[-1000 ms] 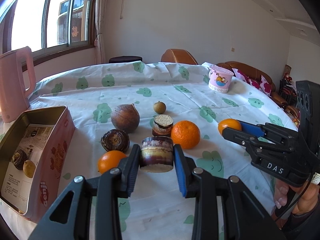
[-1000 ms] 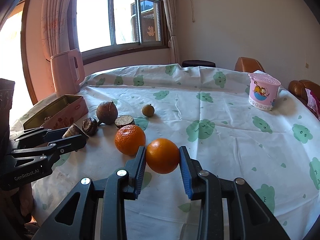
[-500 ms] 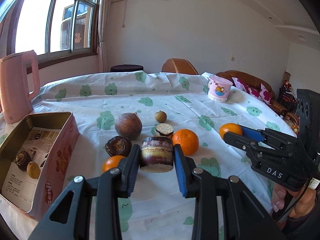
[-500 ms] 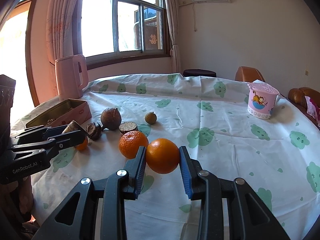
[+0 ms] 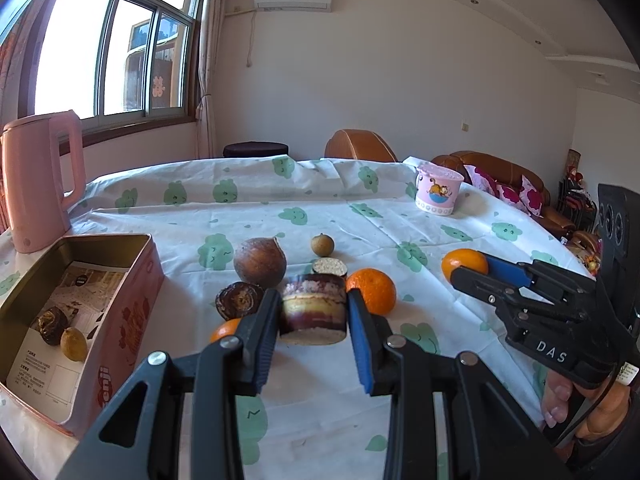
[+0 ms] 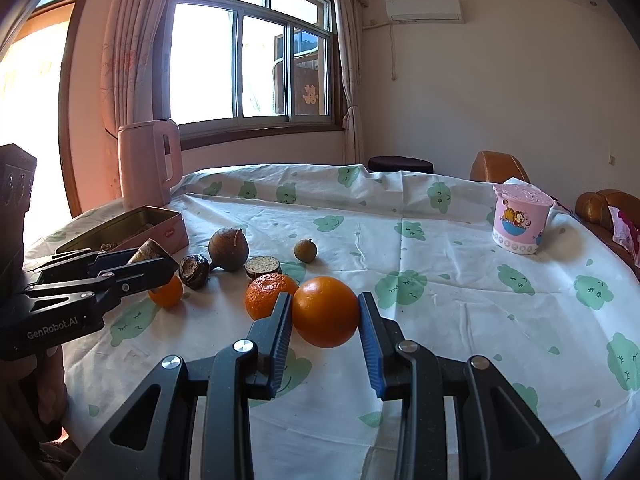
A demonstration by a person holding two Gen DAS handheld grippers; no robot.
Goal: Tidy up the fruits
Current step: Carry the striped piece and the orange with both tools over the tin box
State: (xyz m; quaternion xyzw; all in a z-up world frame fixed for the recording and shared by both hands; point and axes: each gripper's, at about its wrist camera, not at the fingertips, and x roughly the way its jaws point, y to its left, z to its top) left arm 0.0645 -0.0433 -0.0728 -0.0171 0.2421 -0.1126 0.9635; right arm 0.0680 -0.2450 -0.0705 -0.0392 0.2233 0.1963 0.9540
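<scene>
two grippers pinch fruit at frame centre: the left gripper a banded purple-and-cream sugarcane chunk, the right gripper a smooth glossy orange.

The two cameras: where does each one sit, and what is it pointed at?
Left wrist view: rides on the left claw, looking along it at the cut cane piece it grips and the pink tin.
Right wrist view: rides on the right claw, gripping an orange.
Both show the pink kettle and cartoon cup.
</scene>
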